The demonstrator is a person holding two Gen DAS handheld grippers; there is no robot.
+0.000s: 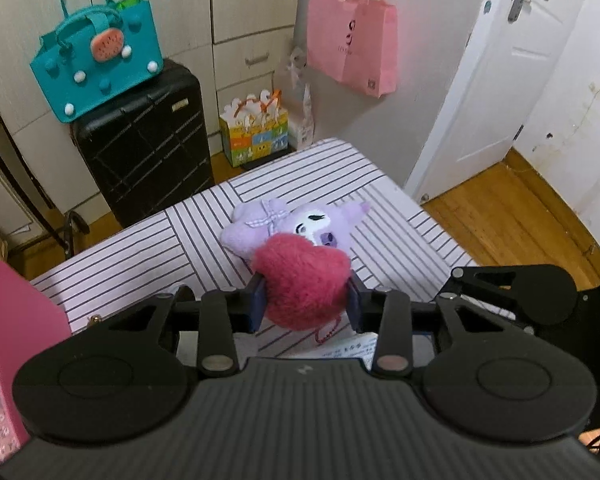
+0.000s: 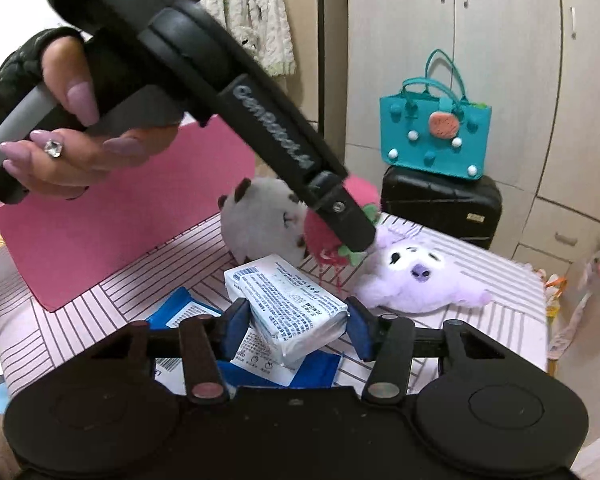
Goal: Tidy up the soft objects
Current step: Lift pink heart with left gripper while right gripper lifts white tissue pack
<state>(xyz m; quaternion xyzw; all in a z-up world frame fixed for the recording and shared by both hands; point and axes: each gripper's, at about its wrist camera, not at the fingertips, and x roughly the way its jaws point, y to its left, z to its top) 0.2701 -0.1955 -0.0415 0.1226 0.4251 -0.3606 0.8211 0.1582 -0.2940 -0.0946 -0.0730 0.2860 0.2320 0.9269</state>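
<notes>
My left gripper (image 1: 305, 298) is shut on a fuzzy red strawberry plush (image 1: 302, 280) and holds it above the striped table (image 1: 140, 248). A purple plush (image 1: 296, 226) lies on the table just beyond it. In the right wrist view the strawberry plush (image 2: 320, 236) sits under the left gripper's arm, beside a white round plush (image 2: 264, 220) and the purple plush (image 2: 416, 276). My right gripper (image 2: 298, 326) has its blue pads on both sides of a white tissue pack (image 2: 288, 300); the pads look to touch it.
A pink bag (image 2: 132, 216) stands at the table's left. Blue packets (image 2: 180, 312) lie under the tissue pack. A teal felt bag (image 1: 96, 60) sits on a black suitcase (image 1: 148, 144). A pink paper bag (image 1: 352, 40) hangs on the wall. A white door (image 1: 492, 80) stands at right.
</notes>
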